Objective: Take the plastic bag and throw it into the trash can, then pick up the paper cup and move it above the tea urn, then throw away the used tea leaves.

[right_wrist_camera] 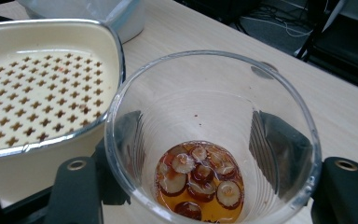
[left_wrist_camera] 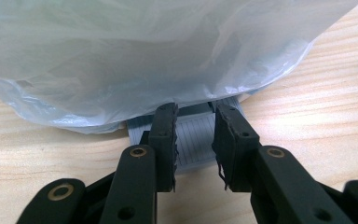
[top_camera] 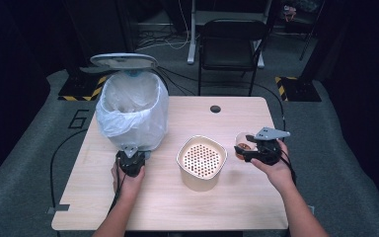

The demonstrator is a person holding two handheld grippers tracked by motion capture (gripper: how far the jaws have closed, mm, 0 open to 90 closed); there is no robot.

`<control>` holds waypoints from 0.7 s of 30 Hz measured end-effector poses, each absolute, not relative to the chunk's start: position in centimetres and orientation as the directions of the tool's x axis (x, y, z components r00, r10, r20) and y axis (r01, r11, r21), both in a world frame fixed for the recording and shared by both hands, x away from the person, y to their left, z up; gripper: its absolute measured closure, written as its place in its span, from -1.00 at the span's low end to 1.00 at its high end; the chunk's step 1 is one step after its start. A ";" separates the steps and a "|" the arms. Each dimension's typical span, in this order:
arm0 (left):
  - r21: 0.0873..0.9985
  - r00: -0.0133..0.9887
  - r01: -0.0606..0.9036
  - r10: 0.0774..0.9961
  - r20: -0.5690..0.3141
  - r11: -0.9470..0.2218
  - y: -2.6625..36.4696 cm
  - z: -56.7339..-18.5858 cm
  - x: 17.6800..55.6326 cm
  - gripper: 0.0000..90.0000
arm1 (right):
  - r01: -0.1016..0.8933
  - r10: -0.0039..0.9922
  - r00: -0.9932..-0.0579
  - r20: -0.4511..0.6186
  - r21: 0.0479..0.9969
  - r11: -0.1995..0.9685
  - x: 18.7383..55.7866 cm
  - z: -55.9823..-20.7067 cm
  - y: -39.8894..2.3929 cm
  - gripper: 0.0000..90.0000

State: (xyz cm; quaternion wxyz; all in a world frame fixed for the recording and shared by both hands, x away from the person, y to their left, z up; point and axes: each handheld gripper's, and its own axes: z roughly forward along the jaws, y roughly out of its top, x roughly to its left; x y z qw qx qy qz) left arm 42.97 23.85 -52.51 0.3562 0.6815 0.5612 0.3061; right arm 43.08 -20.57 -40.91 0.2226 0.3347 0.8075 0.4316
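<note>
A bin lined with a white plastic bag stands at the table's back left, its grey lid raised. My left gripper sits at the bin's foot. Its jaws are nearly together, lying over the grey ribbed pedal under the bag. A cream container with a perforated strainer top stands mid-table. To its right, my right gripper is shut on a clear plastic cup held above the table. The cup holds amber liquid and round slices.
The light wooden table has a round cable hole near its far edge. A black chair stands beyond the table. Cables trail over the grey floor on the left.
</note>
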 end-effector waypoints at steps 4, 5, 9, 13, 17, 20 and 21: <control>0.834 0.179 0.540 0.984 0.017 -0.113 23.8 -52.6 43.0 0.54 | 0.316 0.718 -0.688 -0.105 0.848 0.426 43.9 -39.8 -20.0 -0.23; 0.829 0.183 0.547 0.983 0.017 -0.116 23.8 -52.5 43.0 0.54 | 0.309 0.715 -0.690 -0.113 0.847 0.433 44.0 -39.5 -19.9 -0.23; 0.833 0.179 0.542 0.984 0.013 -0.109 23.8 -52.6 43.0 0.54 | 0.276 0.697 -0.704 -0.137 0.851 0.447 44.5 -38.5 -19.0 -0.22; 0.833 0.179 0.543 0.984 0.012 -0.109 23.8 -52.6 43.0 0.54 | 0.250 0.688 -0.708 -0.161 0.853 0.458 44.8 -37.9 -18.2 -0.21; 0.828 0.183 0.550 0.983 0.010 -0.111 23.9 -52.5 43.0 0.54 | 0.215 0.669 -0.722 -0.179 0.860 0.462 45.2 -37.2 -17.2 -0.18; 0.829 0.183 0.549 0.983 0.010 -0.111 23.9 -52.5 43.0 0.54 | 0.189 0.651 -0.731 -0.205 0.856 0.481 45.4 -37.0 -16.5 -0.17; 0.829 0.183 0.549 0.983 0.009 -0.110 23.9 -52.5 43.0 0.54 | 0.187 0.647 -0.734 -0.206 0.854 0.485 45.4 -36.9 -16.4 -0.17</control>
